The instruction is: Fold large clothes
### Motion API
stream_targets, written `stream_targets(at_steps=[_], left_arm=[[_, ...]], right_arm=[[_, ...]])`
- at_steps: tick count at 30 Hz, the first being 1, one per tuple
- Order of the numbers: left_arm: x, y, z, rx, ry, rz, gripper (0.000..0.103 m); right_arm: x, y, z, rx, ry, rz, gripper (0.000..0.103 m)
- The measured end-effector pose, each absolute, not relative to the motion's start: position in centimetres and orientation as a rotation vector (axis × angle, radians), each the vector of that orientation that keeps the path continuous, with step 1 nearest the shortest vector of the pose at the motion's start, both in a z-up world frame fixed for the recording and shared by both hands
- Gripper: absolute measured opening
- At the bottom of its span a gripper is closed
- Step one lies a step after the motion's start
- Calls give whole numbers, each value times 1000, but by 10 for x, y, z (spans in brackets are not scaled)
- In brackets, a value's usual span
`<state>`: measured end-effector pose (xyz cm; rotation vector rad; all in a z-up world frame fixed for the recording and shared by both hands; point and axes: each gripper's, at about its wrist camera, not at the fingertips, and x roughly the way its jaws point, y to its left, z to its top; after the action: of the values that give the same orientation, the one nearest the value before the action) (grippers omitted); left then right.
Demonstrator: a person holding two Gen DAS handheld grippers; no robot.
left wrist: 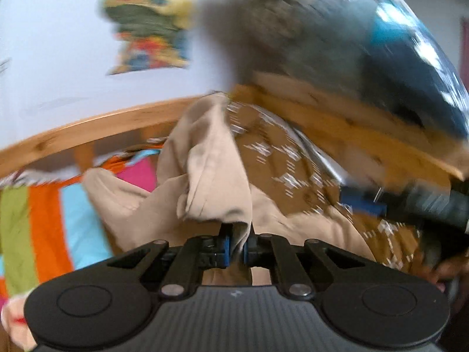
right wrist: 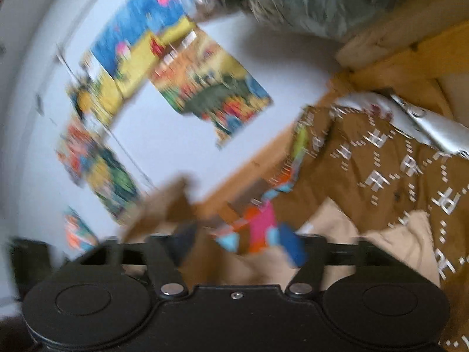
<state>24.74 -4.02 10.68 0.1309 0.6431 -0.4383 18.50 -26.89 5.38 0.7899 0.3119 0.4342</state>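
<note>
A large beige garment (left wrist: 205,173) hangs bunched and lifted in front of my left gripper (left wrist: 236,246), whose blue-padded fingers are shut on a fold of it. The rest of the cloth drapes down over a striped cover and a brown patterned blanket (left wrist: 278,158). In the right wrist view the same beige garment (right wrist: 331,231) lies low beside the brown blanket (right wrist: 381,158). My right gripper (right wrist: 240,243) stands open, its blue pads (right wrist: 291,245) wide apart, with blurred cloth behind them and nothing clearly held. Both views are motion-blurred.
A wooden bed rail (left wrist: 88,129) curves along a white wall with colourful posters (right wrist: 205,88). A striped bedcover (left wrist: 49,223) in green, orange, blue and pink lies at left. The person's other arm (left wrist: 433,205) shows at right. A silver object (right wrist: 433,126) lies on the blanket.
</note>
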Motion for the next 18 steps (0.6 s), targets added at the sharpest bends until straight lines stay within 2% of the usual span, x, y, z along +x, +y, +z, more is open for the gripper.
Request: stream_targets(at_steps=[1, 4, 8, 10, 12, 13, 17, 18], left_arm=[[249, -55, 105, 162, 656, -466, 7], [247, -94, 91, 240, 676, -538, 7], [234, -132, 60, 316, 681, -625, 7], [228, -144, 45, 355, 681, -653, 7], [223, -154, 31, 394, 679, -669, 7], [222, -156, 27, 404, 679, -674, 7], [214, -164, 18, 420, 650, -726, 7], [214, -167, 15, 417, 651, -742, 7]], right_arm=[[185, -277, 57, 818, 306, 477, 87], [187, -290, 55, 880, 295, 501, 87], [202, -302, 28, 974, 435, 412, 83], [208, -307, 14, 991, 508, 313, 57], [210, -314, 4, 1003, 539, 239, 44], [210, -316, 0, 1003, 541, 213, 40], [215, -316, 8, 880, 497, 221, 35], [216, -313, 11, 825, 497, 221, 29]])
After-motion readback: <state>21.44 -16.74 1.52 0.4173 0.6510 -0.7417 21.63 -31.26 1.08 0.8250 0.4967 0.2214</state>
